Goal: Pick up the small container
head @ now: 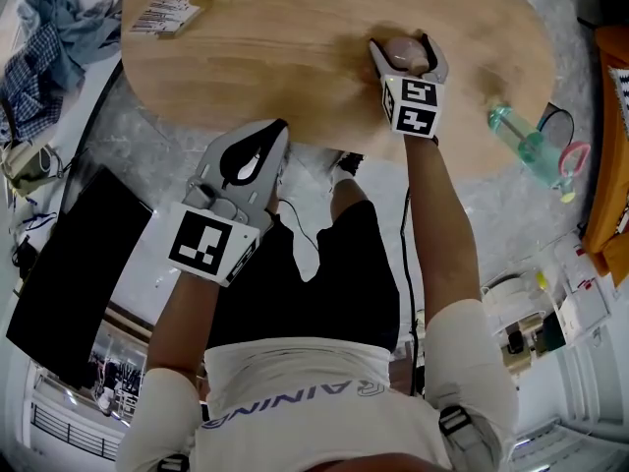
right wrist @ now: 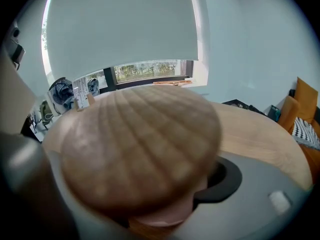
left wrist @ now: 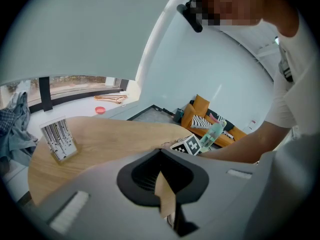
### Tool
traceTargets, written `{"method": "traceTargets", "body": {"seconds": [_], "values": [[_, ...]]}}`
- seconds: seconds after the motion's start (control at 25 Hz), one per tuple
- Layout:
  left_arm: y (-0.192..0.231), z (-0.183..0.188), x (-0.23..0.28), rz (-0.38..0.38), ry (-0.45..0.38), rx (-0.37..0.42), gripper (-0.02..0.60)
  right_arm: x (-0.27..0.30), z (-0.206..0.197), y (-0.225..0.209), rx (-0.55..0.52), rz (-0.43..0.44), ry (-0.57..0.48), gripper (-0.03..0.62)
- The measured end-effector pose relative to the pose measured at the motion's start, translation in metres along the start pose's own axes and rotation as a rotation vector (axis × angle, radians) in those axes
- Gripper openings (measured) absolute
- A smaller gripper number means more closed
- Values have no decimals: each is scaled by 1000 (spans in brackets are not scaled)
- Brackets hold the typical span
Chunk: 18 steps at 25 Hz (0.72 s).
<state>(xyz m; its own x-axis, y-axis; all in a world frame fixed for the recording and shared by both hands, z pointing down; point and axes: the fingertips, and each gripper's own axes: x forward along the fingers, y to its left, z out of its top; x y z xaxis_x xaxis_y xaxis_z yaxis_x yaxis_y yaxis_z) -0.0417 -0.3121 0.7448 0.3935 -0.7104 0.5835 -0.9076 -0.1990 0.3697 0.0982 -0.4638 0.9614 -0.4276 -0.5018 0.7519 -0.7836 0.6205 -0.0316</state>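
One shell-shaped pinkish-brown small container [head: 403,55] sits on the oval wooden table [head: 295,47], right of its middle. One right gripper [head: 402,43] slants down over it, jaws wide around it. One left gripper [head: 278,128] hangs off the table's near edge, jaws together, empty. One green bottle [head: 521,146] lies at the right edge.

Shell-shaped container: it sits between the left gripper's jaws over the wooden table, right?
No. The shell-shaped container sits between the right gripper's jaws over the wooden table, as the head view shows. The left gripper holds nothing.
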Motion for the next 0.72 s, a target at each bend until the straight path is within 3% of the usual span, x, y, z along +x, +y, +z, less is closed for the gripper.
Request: {"method": "traceTargets", "body": {"seconds": [0.24,0.72], "values": [[-18,-2,-1,-23,63,25,2,-15,4,14,-28,41,-19,430],[-30,44,-26,0,-60,55,2,-128,60,39,101,128,-159,431]]}}
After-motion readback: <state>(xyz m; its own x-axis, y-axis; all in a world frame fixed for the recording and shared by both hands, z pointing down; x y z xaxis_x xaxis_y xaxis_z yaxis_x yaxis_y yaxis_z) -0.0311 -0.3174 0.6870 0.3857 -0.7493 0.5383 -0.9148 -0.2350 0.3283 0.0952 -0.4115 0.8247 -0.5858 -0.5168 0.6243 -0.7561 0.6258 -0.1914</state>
